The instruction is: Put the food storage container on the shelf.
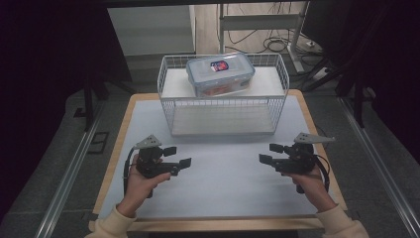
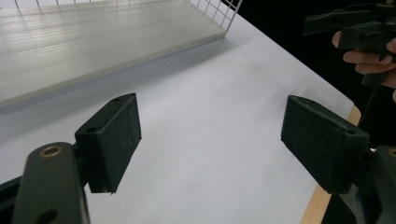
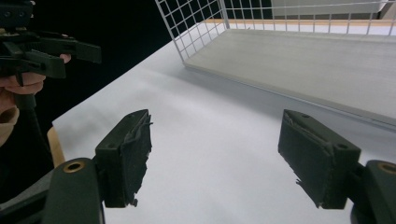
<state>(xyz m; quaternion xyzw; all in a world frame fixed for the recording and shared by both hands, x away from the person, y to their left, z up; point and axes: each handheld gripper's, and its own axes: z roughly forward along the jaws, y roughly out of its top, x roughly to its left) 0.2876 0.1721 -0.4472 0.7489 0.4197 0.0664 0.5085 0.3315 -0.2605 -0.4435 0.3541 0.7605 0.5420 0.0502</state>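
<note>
White wire basket [image 1: 223, 106] | lidded box [image 1: 220, 73] on shelf | both tongs gaping, empty

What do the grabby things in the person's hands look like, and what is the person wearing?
Both tongs, the left gripper and right gripper, are black, each with two flat blocky fingers faced with rough dark pads. Each carries a grey three-cornered plate on top and trails a black cable. The sleeves are cream.

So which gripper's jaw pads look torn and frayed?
The right gripper: its black pads show ragged, peeling edges, while the left gripper has smooth, intact pads.
</note>
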